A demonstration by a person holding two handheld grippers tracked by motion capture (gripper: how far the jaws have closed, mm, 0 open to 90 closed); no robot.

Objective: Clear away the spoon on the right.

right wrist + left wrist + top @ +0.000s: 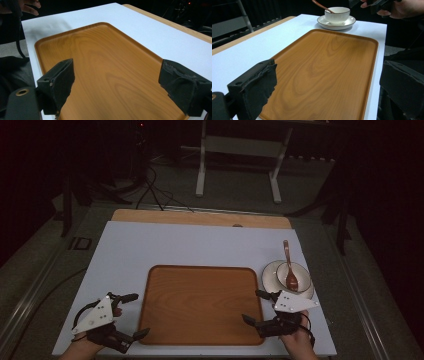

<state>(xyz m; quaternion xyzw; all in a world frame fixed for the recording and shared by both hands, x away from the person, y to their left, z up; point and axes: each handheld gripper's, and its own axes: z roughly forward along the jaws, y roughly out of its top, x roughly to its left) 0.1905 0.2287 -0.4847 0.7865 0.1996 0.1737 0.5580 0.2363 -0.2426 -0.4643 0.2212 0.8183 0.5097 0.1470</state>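
Wooden tray (200, 305) between left gripper (132, 315) and right gripper (256, 306)

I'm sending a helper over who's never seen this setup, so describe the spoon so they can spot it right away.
Start at the big wooden tray in the middle of the white table top. Just off its far right corner sits a white saucer with a white cup on it. The spoon is the reddish-brown one standing in that cup, handle pointing away from the person.
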